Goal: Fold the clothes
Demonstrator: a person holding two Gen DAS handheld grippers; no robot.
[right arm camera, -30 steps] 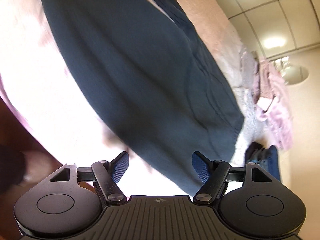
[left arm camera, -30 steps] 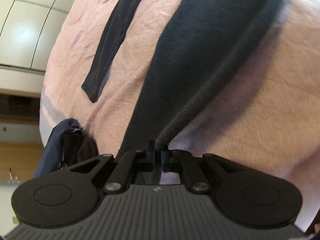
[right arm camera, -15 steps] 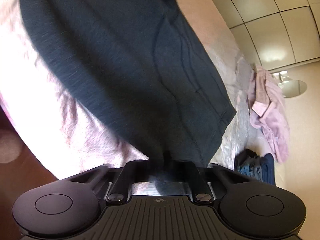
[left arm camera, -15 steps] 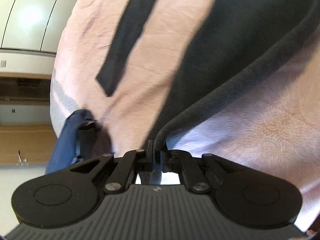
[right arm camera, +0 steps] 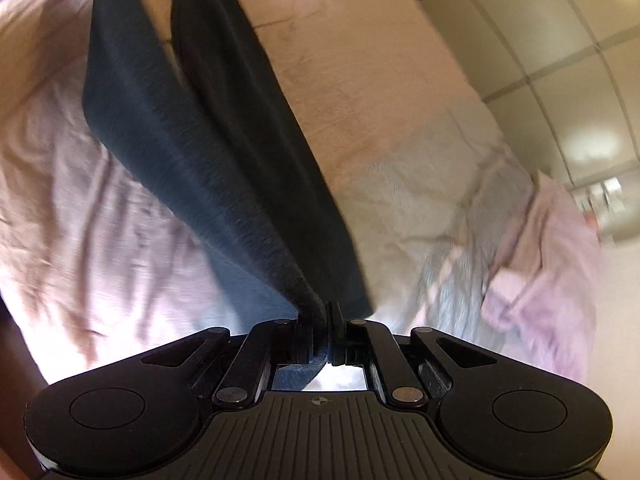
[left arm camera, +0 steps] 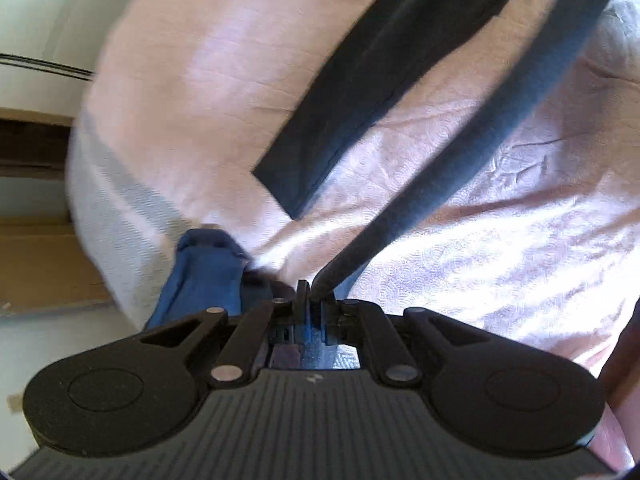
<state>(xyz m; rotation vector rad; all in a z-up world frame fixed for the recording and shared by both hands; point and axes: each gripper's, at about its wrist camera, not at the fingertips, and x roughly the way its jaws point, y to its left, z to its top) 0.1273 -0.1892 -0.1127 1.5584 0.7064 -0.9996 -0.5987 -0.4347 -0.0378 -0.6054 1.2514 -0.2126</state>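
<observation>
A dark navy garment (left arm camera: 460, 140) hangs stretched above a pink bedspread (left arm camera: 200, 80). My left gripper (left arm camera: 310, 294) is shut on one edge of it, and the cloth runs up and to the right from the jaws. A flat strip of the same garment (left arm camera: 344, 112) lies on the bed beyond. My right gripper (right arm camera: 320, 314) is shut on another edge of the garment (right arm camera: 192, 128), which rises up and to the left in a taut fold. Both edges are lifted off the bedspread (right arm camera: 80, 200).
A blue folded garment (left arm camera: 200, 276) lies at the bed's edge near my left gripper. A pink-lilac garment (right arm camera: 540, 248) lies crumpled at the right on a grey-striped part of the cover (right arm camera: 432, 184). Cupboard doors (right arm camera: 560, 40) stand behind.
My right gripper went from open to shut on the garment's edge. Both grippers have lifted and pulled, so the cloth now hangs as narrow taut folds instead of a wide sheet.
</observation>
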